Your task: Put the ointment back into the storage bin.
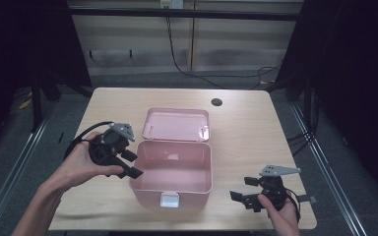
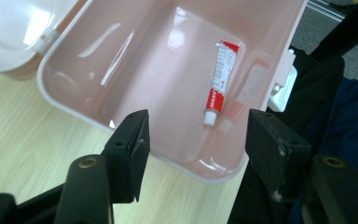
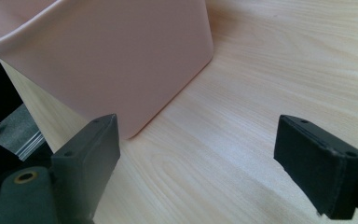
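Both grippers read open and empty. I hold the left gripper (image 1: pixel 130 164) at the pink box (image 1: pixel 199 184) rim, above a tube (image 2: pixel 220 81); the right gripper (image 1: pixel 241 191) waits beside the box on the table (image 1: pixel 246 132).

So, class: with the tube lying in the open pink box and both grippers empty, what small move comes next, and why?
Probably draw the left gripper back from the pink box: its jaws stand open with nothing between them, and the tube already lies on the box floor, so the lid can be closed next.

Tube (image 2: pixel 220 81) print too small to read; box (image 3: pixel 98 56) cut off by frame edge.
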Demonstrator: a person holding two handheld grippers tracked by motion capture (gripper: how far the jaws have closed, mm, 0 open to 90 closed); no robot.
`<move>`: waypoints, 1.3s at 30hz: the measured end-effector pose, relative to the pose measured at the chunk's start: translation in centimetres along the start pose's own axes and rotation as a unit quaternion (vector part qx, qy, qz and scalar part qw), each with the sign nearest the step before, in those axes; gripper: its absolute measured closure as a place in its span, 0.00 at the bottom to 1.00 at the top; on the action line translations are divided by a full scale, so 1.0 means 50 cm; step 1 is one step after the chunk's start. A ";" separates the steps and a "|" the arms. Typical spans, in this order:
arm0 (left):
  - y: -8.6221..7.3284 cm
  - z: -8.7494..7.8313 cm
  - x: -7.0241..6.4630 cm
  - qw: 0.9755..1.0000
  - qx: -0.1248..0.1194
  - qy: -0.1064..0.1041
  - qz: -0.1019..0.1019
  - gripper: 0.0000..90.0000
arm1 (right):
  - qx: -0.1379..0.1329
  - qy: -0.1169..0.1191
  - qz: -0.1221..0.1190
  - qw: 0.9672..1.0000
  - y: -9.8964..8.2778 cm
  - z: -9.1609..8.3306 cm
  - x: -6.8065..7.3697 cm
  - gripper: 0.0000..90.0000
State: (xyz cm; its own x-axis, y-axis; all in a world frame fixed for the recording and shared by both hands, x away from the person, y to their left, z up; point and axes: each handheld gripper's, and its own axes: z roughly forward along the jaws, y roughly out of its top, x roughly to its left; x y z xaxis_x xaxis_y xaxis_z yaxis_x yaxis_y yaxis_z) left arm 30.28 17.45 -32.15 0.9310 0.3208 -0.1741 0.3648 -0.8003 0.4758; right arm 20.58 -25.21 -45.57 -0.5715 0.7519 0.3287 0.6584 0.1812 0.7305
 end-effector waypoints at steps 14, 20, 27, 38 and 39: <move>-0.073 0.003 0.035 1.000 -0.009 0.000 -0.030 0.44 | 0.000 -0.002 0.000 1.000 0.000 0.000 -0.001 0.16; -0.122 0.013 0.048 0.998 -0.042 0.013 -0.054 0.43 | 0.001 -0.004 -0.002 1.000 -0.001 0.000 0.001 0.16; -0.167 0.020 0.060 0.995 -0.057 0.027 -0.076 0.42 | 0.002 -0.008 -0.004 1.000 -0.001 0.002 0.000 0.16; -0.225 0.049 0.074 0.991 -0.068 0.044 -0.104 0.42 | 0.005 -0.027 -0.002 1.000 -0.005 0.005 0.000 0.16; -0.231 0.052 0.076 0.991 -0.072 0.049 -0.106 0.42 | 0.004 -0.029 -0.004 1.000 -0.006 0.006 0.000 0.16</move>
State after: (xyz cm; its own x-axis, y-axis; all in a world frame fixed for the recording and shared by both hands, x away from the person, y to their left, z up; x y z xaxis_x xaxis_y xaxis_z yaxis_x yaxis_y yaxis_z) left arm 29.63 26.60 -40.52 0.8253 0.5274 -0.2020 0.5398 -0.6318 0.5563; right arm 20.55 -25.09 -45.95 -0.5468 0.7865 0.2872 0.6579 0.1915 0.7283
